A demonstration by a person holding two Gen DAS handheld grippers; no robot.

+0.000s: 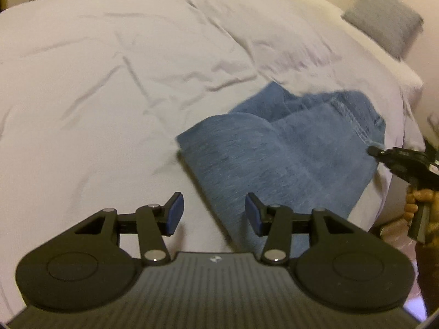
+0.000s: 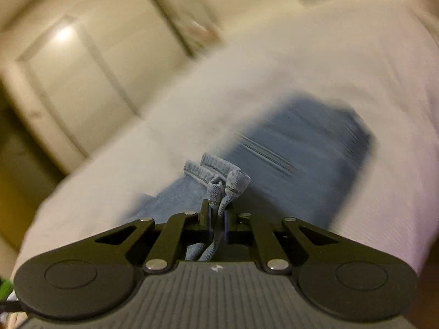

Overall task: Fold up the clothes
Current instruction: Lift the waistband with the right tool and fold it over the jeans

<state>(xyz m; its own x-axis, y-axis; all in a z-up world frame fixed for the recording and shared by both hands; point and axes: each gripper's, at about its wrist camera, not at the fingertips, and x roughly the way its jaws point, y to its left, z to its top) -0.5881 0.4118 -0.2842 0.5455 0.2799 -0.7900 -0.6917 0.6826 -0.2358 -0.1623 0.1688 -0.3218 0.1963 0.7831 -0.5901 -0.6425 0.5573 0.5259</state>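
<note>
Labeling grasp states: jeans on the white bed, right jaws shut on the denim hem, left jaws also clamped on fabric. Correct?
One error: the left gripper is not clamped on anything. The left wrist view shows its jaws apart and empty above the jeans. The rest stands: the jeans lie on the white bed, and the right wrist view shows the right gripper shut on the denim hem.

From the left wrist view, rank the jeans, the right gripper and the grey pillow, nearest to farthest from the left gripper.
1. Jeans: just ahead of the open left gripper, slightly right, on the bed.
2. Right gripper: far right, pinching the jeans' edge.
3. Grey pillow: top right, at the bed's far end.
</note>
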